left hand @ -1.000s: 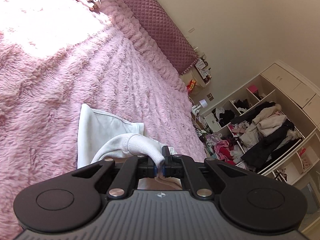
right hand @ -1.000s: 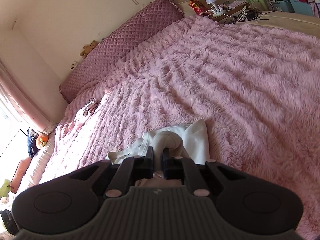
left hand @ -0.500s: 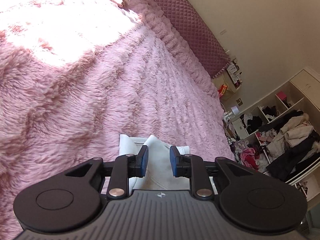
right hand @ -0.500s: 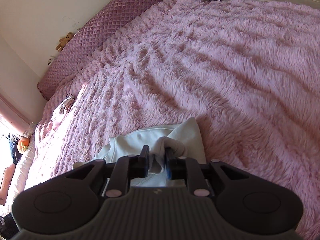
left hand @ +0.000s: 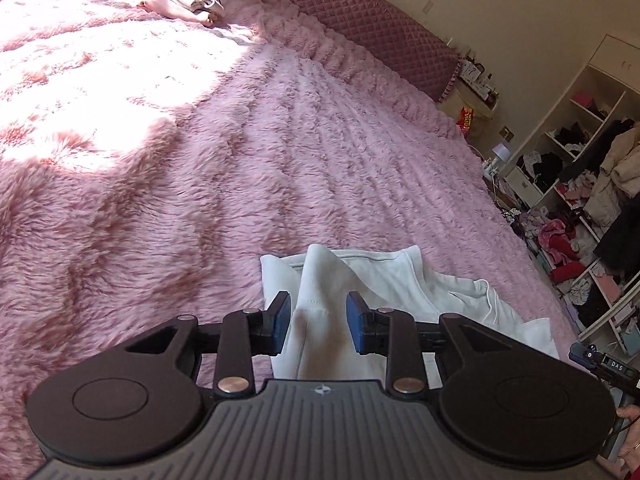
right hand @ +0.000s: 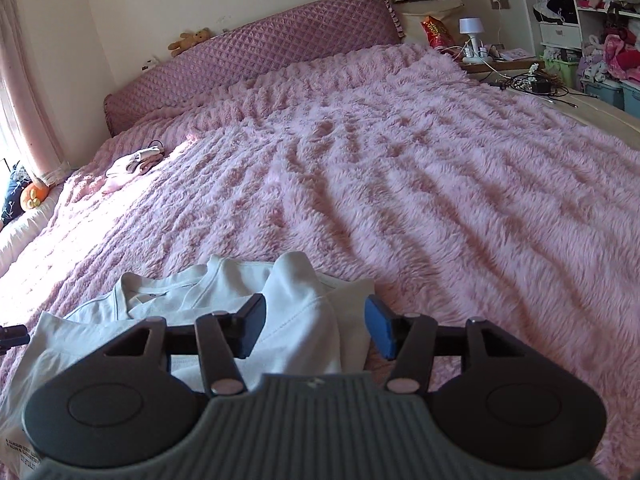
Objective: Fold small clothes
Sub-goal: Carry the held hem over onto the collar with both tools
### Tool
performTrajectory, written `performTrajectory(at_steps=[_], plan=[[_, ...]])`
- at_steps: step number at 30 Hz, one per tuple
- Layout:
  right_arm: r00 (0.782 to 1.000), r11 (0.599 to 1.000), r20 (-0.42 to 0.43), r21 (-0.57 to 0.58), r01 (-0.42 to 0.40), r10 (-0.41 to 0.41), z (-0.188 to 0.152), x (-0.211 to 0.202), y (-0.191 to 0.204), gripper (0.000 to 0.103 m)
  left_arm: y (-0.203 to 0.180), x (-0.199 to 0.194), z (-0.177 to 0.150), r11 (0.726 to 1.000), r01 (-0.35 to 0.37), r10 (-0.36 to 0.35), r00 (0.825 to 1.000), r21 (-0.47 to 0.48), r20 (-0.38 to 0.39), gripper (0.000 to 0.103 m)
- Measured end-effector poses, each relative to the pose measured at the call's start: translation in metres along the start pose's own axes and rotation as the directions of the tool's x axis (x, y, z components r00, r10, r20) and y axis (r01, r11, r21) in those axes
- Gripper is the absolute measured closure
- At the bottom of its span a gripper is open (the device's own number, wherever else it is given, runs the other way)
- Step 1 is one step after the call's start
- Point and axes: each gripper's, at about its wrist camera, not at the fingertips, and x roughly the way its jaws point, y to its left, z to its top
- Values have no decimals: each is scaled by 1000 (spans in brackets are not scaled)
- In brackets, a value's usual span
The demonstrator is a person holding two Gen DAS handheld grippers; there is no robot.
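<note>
Setting: a wide bed covered by a fluffy pink blanket [right hand: 420, 184], with a quilted mauve headboard cushion [right hand: 256, 60] along the far edge.
Garment: a small white top [left hand: 384, 280] lies on the blanket at the near edge, partly folded, with a raised ridge of cloth at each end.
Left gripper [left hand: 318, 322]: jaws opening, blue pads apart on either side of one ridge, not pressing it.
Right gripper [right hand: 316, 330]: jaws opening wide, the other ridge between the pads, loose.
Far corner of bed: a small pile of pale clothes [right hand: 134, 162] in sunlight, well apart from the top.
Headboard: a teddy bear [right hand: 190, 40] sits on top.
Bedside: a red snack bag [right hand: 436, 30], a white lamp [right hand: 470, 30] and tangled cables [right hand: 532, 80].
Beyond: open shelves [left hand: 576, 168] crammed with clothes.
In the way: nothing lies on the blanket near the top.
</note>
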Motion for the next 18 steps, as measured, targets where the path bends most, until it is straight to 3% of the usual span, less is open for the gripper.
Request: performTrajectory(at_steps=[3, 5, 10, 12, 14, 16, 17, 18], plan=[[1000, 999, 0, -32, 7, -7, -2, 9, -3, 40, -11, 12, 0, 998, -29, 30, 999, 57, -18, 64], [1000, 998, 8, -58, 7, -7, -1, 16, -2, 39, -17, 17, -2, 995, -40, 42, 999, 90, -18, 58], [1000, 994, -7, -106, -9, 9, 2, 37, 6, 39, -25, 29, -3, 984, -71, 75, 997, 162, -22, 57], [1000, 991, -7, -135, -18, 17, 5, 45, 12, 39, -28, 31, -4, 979, -74, 79, 997, 191, -16, 67], [999, 986, -8, -161, -36, 35, 8, 51, 20, 39, -31, 31, -5, 972, -77, 83, 996, 221, -18, 90], [999, 982, -19, -185, -45, 42, 8, 58, 27, 39, -36, 31, -7, 962, -88, 94, 995, 258, -12, 91], [999, 978, -33, -205, -46, 40, 8, 63, 31, 53, -38, 30, -8, 958, -97, 101, 995, 268, 0, 93], [999, 974, -37, -224, -29, 21, 8, 66, 35, 101, -40, 29, -8, 956, -106, 105, 994, 274, 20, 93]])
